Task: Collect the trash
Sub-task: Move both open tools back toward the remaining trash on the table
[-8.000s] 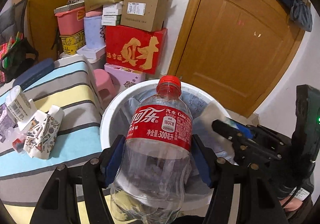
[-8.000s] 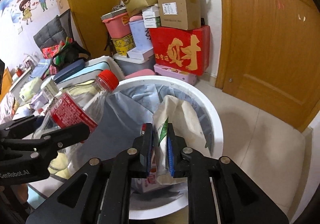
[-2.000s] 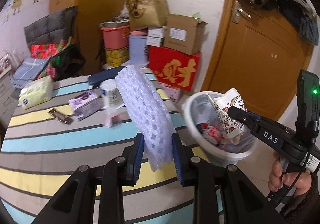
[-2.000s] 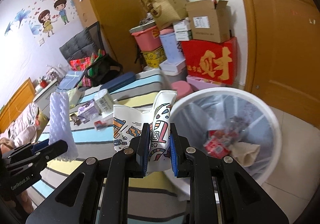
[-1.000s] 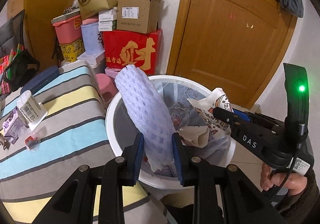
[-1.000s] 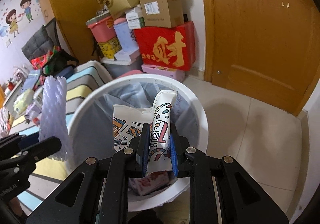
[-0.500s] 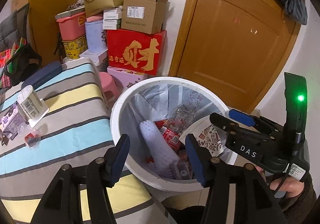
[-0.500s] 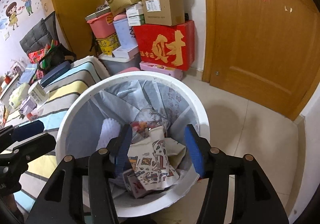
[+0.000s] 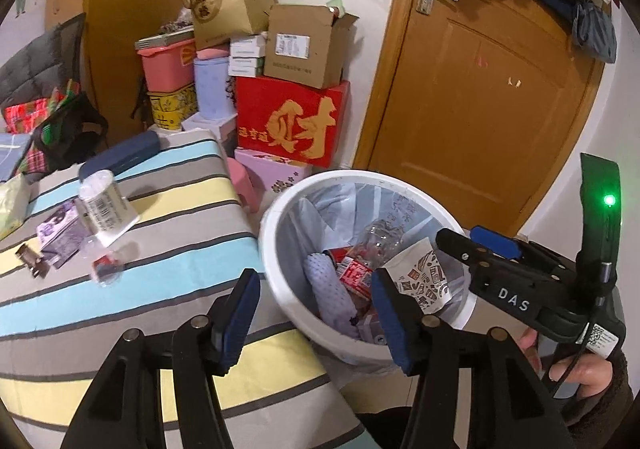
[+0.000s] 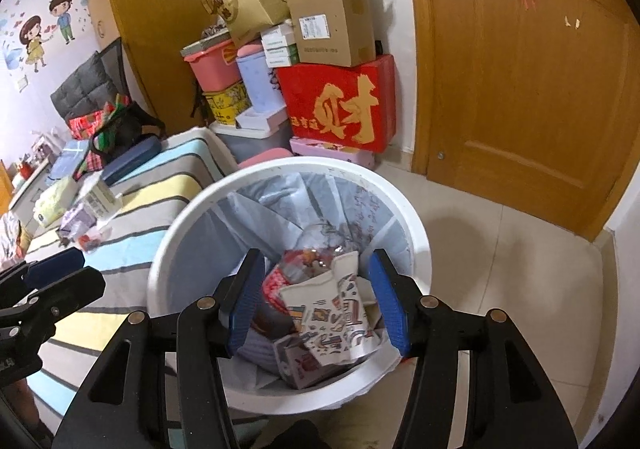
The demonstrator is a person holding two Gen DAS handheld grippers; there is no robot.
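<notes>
A white trash bin (image 9: 276, 281) (image 10: 416, 233) with a grey liner stands on the floor beside the striped bed. Inside lie a lilac foam net (image 9: 326, 299), a clear cola bottle (image 9: 376, 241), red wrappers and a patterned paper carton (image 9: 420, 281) (image 10: 332, 313). My left gripper (image 9: 316, 313) hangs open over the bin's near rim with nothing between its blue pads. My right gripper (image 10: 316, 301) (image 9: 476, 241) stands open above the bin, also empty. On the bed lie a white paper cup (image 9: 102, 205), a purple packet (image 9: 60, 233) and a small clear wrapper (image 9: 106, 269).
The striped bedspread (image 9: 168, 257) runs left of the bin. Behind stand a red box (image 9: 288, 121), cardboard boxes (image 9: 308, 45), pink and lilac tubs. A wooden door (image 9: 480, 109) is at the right, with tiled floor (image 10: 520, 269) before it. A hand (image 9: 576, 373) holds the right gripper.
Both grippers opened: the foam net dropped from the left one and the patterned carton from the right one into the bin. The left gripper has since drawn back toward the bed.
</notes>
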